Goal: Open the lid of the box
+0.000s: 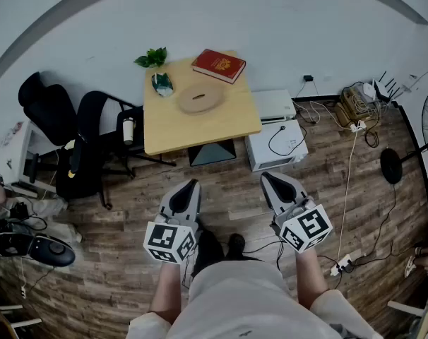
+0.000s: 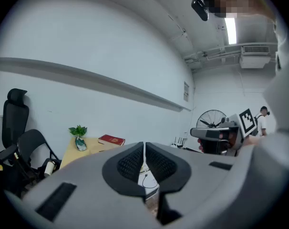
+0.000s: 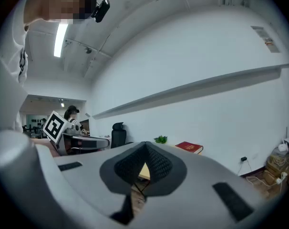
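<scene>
in the head view two black office chairs (image 1: pixel 73 129) are standing at about ten o'clock from the person, just beside the left edge of a light wooden table (image 1: pixel 200 127). the table is sitting at twelve o'clock, well apart from both tongs. on it, a small leafy plant (image 1: pixel 152 57) is sitting at the eleven o'clock corner, an oval wooden dish (image 1: pixel 200 99) is resting near the middle, and the red box (image 1: pixel 218 65), flat like a book and closed, is lying at the table's one o'clock corner, partly over the far edge. the left gripper (image 2: pixel 144 147) is hanging over the wood floor (image 1: pixel 129 210) at the person's eleven o'clock, its jaws drawn together with nothing between them. the right gripper (image 3: pixel 146 147) is hanging at one o'clock, its jaws likewise pressed together and empty. a white case (image 1: pixel 276 145) is sitting on the floor just beside the table's four o'clock corner, and a tangle of cables (image 1: pixel 355 104) is lying at two o'clock by the wall.
</scene>
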A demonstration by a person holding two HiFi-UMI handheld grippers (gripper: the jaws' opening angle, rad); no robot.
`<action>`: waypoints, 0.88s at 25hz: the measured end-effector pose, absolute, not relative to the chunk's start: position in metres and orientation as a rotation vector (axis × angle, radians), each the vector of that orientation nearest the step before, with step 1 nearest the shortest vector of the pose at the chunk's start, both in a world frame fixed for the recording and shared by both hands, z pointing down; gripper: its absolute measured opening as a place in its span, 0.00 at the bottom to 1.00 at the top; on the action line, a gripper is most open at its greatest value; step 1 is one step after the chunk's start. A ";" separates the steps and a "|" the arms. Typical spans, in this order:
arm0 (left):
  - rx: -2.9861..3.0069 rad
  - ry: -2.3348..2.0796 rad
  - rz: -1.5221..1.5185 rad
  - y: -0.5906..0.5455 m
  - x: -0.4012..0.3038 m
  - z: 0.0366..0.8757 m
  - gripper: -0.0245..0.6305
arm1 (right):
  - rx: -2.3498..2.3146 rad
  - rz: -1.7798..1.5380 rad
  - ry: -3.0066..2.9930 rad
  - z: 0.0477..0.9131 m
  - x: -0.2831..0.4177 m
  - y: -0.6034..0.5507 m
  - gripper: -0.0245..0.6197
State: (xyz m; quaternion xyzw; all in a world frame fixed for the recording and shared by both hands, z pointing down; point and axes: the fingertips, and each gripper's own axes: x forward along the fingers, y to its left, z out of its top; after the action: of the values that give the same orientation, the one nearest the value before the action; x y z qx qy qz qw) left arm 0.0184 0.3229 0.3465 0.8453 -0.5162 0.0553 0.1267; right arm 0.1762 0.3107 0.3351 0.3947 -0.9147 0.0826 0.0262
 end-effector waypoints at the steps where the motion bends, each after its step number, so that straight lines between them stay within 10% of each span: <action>1: 2.460 -1.502 0.164 0.322 0.018 0.346 0.06 | 1.222 0.258 -2.829 0.334 0.177 0.310 0.04; 22: 2.450 -1.545 0.181 0.330 0.012 0.344 0.06 | 1.255 0.249 -2.834 0.333 0.185 0.309 0.04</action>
State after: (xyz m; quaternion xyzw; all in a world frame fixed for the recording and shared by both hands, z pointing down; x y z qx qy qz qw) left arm 0.0117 0.3298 0.3441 0.8381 -0.5286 0.0621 0.1194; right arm 0.1851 0.3090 0.3335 0.4034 -0.9114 0.0801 0.0159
